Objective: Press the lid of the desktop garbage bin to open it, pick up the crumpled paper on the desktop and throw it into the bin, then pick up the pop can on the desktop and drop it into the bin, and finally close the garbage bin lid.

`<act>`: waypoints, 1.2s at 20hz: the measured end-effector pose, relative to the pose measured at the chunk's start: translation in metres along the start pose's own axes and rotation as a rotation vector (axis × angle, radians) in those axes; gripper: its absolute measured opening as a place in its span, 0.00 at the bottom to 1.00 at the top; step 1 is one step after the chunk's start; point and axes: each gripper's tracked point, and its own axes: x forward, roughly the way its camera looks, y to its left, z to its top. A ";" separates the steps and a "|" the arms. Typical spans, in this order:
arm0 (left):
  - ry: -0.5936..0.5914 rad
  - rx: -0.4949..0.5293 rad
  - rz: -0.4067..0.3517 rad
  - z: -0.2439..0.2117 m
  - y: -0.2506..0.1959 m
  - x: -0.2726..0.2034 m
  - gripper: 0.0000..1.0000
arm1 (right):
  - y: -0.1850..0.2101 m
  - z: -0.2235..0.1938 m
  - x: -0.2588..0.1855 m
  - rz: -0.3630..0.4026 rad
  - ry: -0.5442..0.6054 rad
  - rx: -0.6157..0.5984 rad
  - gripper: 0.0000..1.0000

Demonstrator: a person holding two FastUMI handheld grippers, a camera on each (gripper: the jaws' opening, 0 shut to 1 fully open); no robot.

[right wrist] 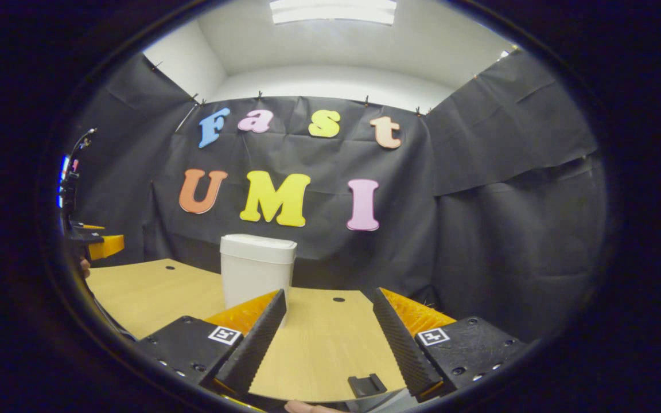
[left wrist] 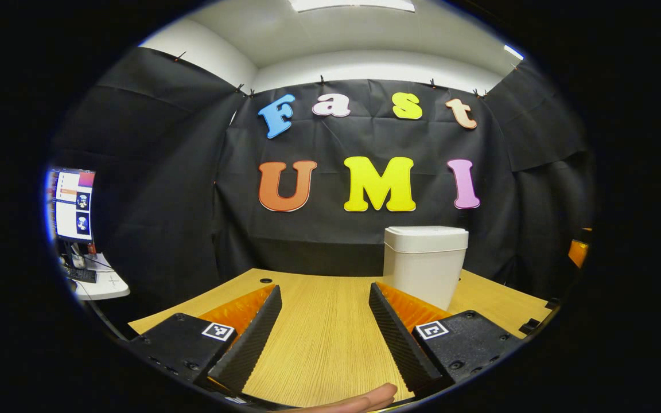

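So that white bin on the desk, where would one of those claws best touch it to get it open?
Not a grip but a push: come from above onto the flat lid of the bin, probably with the left gripper, which faces it. The lid is shut and level, and the bin stands upright on the desk.

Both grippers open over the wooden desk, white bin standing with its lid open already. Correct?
Not quite: the bin has its lid shut, as the left gripper view shows; the right gripper view agrees. The rest holds: left gripper and right gripper are open over the wooden desk.
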 end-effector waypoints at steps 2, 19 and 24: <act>0.005 -0.004 -0.012 -0.001 -0.003 0.000 0.98 | -0.001 -0.007 -0.001 0.004 0.013 -0.005 0.95; 0.012 0.007 -0.027 -0.002 -0.014 -0.002 0.98 | 0.006 -0.037 -0.003 0.049 0.092 -0.001 0.98; 0.020 0.006 -0.028 -0.003 -0.015 -0.001 0.98 | 0.004 -0.043 -0.003 0.049 0.110 -0.001 0.98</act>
